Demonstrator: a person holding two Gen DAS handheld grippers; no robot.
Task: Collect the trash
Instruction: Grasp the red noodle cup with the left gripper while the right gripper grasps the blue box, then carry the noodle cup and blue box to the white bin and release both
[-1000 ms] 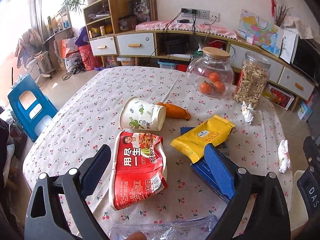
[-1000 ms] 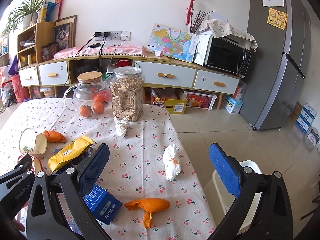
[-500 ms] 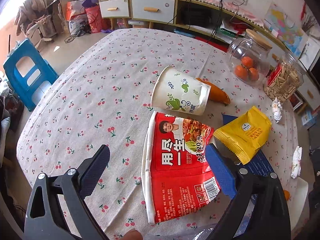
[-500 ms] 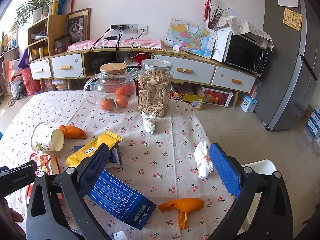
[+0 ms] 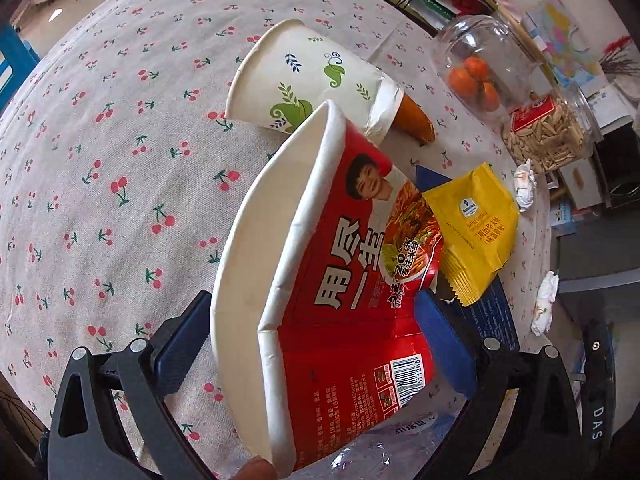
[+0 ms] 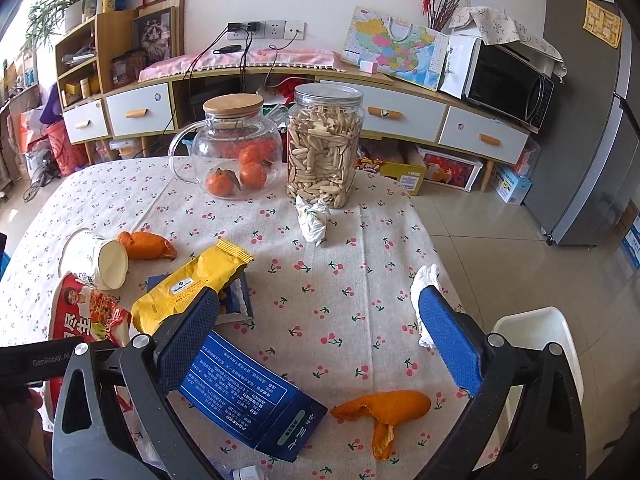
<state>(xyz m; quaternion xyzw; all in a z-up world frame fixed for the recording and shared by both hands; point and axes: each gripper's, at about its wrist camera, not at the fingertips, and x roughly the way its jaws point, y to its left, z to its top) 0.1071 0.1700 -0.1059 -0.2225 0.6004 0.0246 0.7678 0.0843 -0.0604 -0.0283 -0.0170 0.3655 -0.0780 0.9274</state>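
Left hand-held gripper [image 5: 316,344]: jaws spread wide around flattened red noodle cup [image 5: 340,288], pads on both sides of it, firm contact not confirmable. Cup tilted, rim edge up, lying just in front of white paper cup [image 5: 312,80] on its side. Yellow snack wrapper [image 5: 476,232] just right, overlapping blue box [image 5: 492,312]. Orange peel [image 5: 416,120] behind paper cup.

Right hand-held gripper [image 6: 320,340]: jaws apart, holding nothing, hovering over cherry-print surface [image 6: 340,264]. Blue box [image 6: 256,400] beside left pad, second orange peel [image 6: 384,408] between pads, crumpled tissue [image 6: 426,280] at right pad. Another tissue wad [image 6: 314,220] touching nut jar [image 6: 324,144]. White bin [image 6: 536,344] just past surface edge.
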